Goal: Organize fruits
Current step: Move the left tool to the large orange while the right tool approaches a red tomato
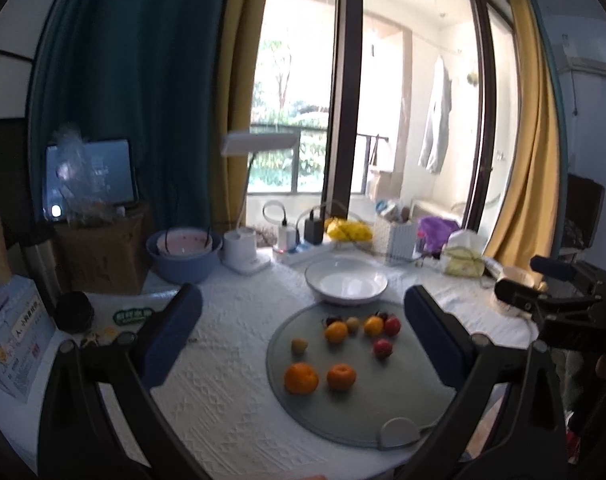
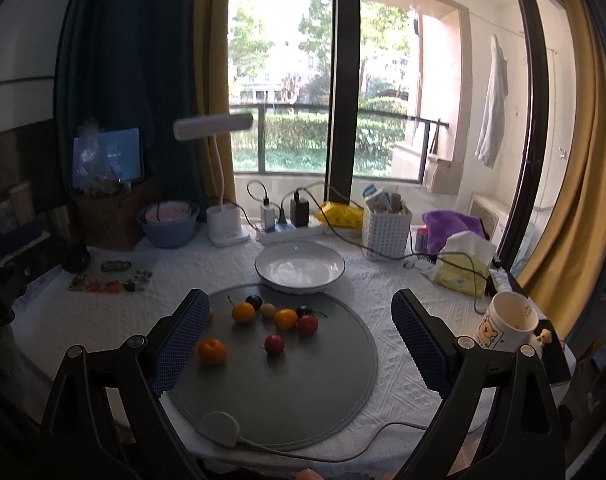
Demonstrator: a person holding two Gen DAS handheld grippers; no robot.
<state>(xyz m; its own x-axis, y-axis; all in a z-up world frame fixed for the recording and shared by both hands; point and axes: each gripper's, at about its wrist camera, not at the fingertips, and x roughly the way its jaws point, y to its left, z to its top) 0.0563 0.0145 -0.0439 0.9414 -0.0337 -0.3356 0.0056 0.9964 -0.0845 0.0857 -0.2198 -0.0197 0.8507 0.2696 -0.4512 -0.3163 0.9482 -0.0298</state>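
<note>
A desk (image 2: 103, 320) covered in a white textured cloth stands before a tall window with teal and yellow curtains. On it lies a round grey mat (image 2: 295, 392), and just behind the mat, touching its far edge, sits an empty white bowl (image 2: 300, 268) with a dark rim.

The fruits are scattered loose on the far half of the mat. Two larger oranges (image 1: 301, 378) lie side by side nearest the viewer. Beyond them sit two smaller orange fruits (image 2: 244, 312), two red ones (image 2: 274, 344), two pale yellowish ones (image 1: 299, 346) and two dark cherries (image 2: 254, 301) with stems.

The left hand-held gripper (image 1: 303, 336) hovers above the mat, fingers spread wide, grasping nothing. The right hand-held gripper (image 2: 301, 334) is likewise released and empty, above the same mat.

A white desk lamp (image 2: 223, 224), a blue basin (image 2: 169, 226), a tissue pack (image 2: 463, 264) and a cartoon mug (image 2: 507, 322) stand around the edges.
</note>
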